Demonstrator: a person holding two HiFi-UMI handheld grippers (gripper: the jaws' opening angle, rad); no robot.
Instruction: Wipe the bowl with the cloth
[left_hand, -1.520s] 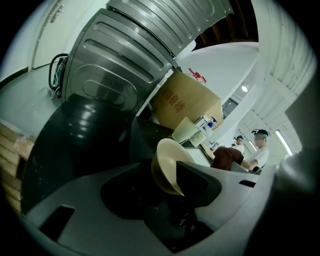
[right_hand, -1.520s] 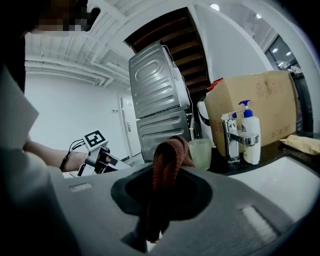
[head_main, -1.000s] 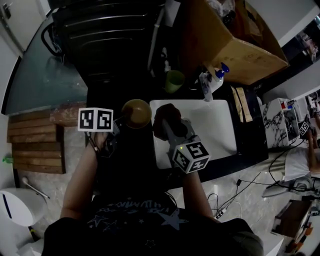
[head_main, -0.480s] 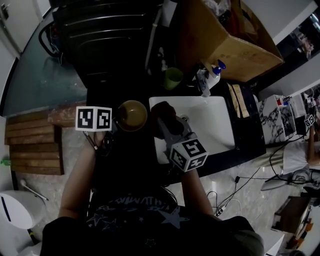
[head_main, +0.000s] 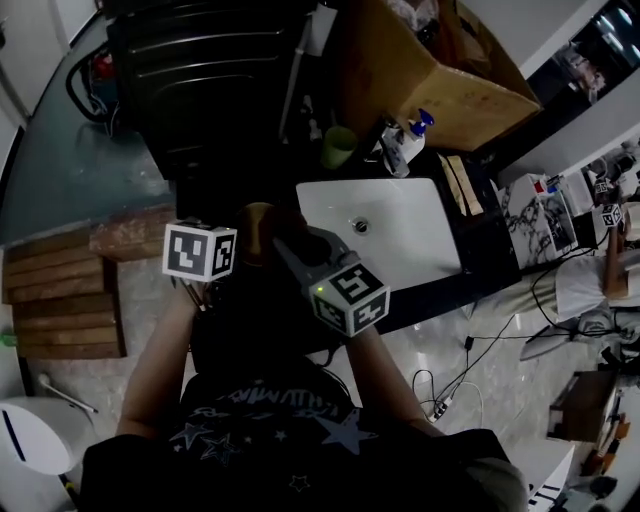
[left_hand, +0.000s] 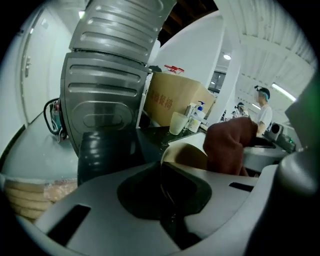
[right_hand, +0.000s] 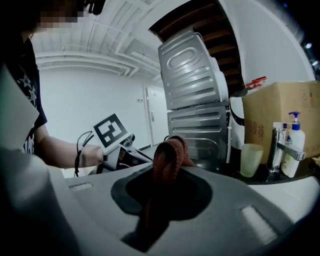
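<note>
Clamps the left gripper (left_hand: 167, 202) shut on the thin rim of a smooth, rounded tan bowl (left_hand: 187, 156), just left of the white rectangular sink (head_main: 400, 225). Pinches a folded, ribbed rust-red cloth (right_hand: 167, 160) in the right gripper (right_hand: 160, 200), close by the bowl's mouth. Shows red print on a cardboard box (left_hand: 172, 102), too blurred to read.

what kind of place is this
Probably a washing corner in a lab or workshop: a white sink, a pump bottle by it, a cardboard box, loose cables on the floor.
</note>
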